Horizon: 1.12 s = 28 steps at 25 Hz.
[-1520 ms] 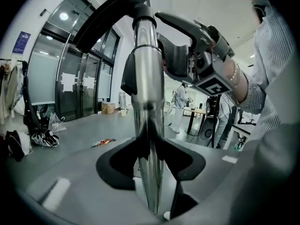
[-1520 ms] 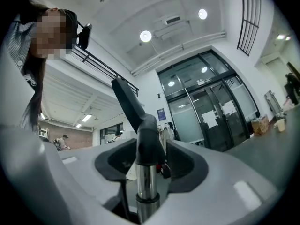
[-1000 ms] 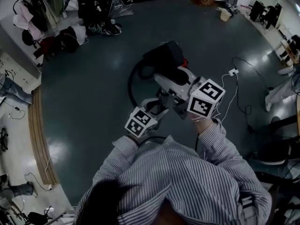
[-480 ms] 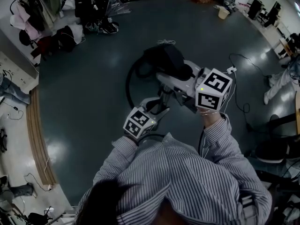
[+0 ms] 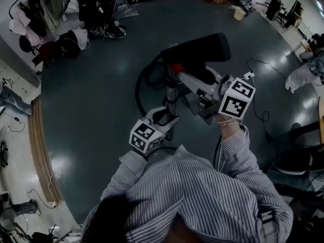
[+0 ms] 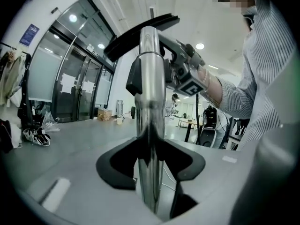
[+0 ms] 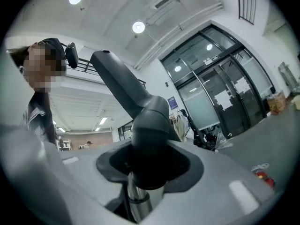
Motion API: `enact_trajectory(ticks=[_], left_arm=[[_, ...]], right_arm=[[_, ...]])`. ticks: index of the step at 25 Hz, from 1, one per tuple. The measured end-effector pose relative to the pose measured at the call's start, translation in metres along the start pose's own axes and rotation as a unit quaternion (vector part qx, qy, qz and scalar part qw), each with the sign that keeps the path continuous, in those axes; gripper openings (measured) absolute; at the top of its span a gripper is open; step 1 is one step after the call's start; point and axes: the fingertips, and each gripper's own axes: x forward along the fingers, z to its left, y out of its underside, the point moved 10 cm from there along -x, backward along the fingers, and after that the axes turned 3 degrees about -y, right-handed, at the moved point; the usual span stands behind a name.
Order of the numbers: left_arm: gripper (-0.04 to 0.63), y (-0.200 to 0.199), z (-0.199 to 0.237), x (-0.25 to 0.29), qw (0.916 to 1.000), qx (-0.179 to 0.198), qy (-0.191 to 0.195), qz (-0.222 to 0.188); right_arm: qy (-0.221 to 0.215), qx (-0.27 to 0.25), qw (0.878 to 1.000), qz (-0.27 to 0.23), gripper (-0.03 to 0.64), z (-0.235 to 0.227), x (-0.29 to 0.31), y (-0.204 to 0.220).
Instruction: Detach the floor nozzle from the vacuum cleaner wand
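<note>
Clothes (image 5: pixel 30 34) hang by the wall at the far left of the head view, above a dark, glossy floor (image 5: pixel 86 110). A black hose (image 5: pixel 141 87) loops across that floor towards the middle.

The left claw (image 6: pixel 151 165), held low in front of the person's striped shirt (image 5: pixel 202 196), is clamped on the wand (image 5: pixel 171 94). In the left gripper view, the chrome tube stands upright between the jaws, with both black pads pressed against its sides.

The wand rises from that grip to a red part (image 5: pixel 176 68) at the joint. The floor nozzle (image 5: pixel 198 48) sits on top, lifted off the floor. It is a long black bar lying across the wand's end and reaching to the right.

The right claw (image 7: pixel 150 165) pinches the nozzle neck (image 7: pixel 150 135), a dark grey collar. In the right gripper view, the collar fills the gap between the jaws, and the chrome tube shows just beneath it. This claw sits above and to the right of the left one, its marker cube close to the striped cuff.

Farther right, a white cable (image 5: pixel 254 92) trails over the floor.
</note>
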Motion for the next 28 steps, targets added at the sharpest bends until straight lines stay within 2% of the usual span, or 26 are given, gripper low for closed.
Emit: enact_trajectory(ticks=[4, 9, 15, 20, 28], left_arm=[[0.181, -0.005, 0.003, -0.009, 0.9997, -0.013, -0.02, -0.01], [0.181, -0.017, 0.011, -0.025, 0.9979, -0.031, -0.054, -0.021], [0.181, -0.012, 0.012, -0.04, 0.9924, -0.058, -0.103, -0.035], [0.181, 0.0, 0.013, -0.043, 0.992, -0.068, -0.104, -0.022], [0.181, 0.011, 0.012, -0.03, 0.9943, -0.059, -0.088, 0.007]], right_arm=[[0.032, 0.053, 0.998, -0.013, 0.16, -0.008, -0.016, 0.036], [0.074, 0.081, 0.994, -0.029, 0.16, -0.013, -0.031, 0.061], [0.108, 0.167, 0.979, -0.05, 0.161, -0.018, -0.052, 0.111], [0.13, 0.213, 0.967, -0.045, 0.16, -0.017, -0.055, 0.146], [0.128, 0.212, 0.968, -0.042, 0.16, -0.02, -0.055, 0.15]])
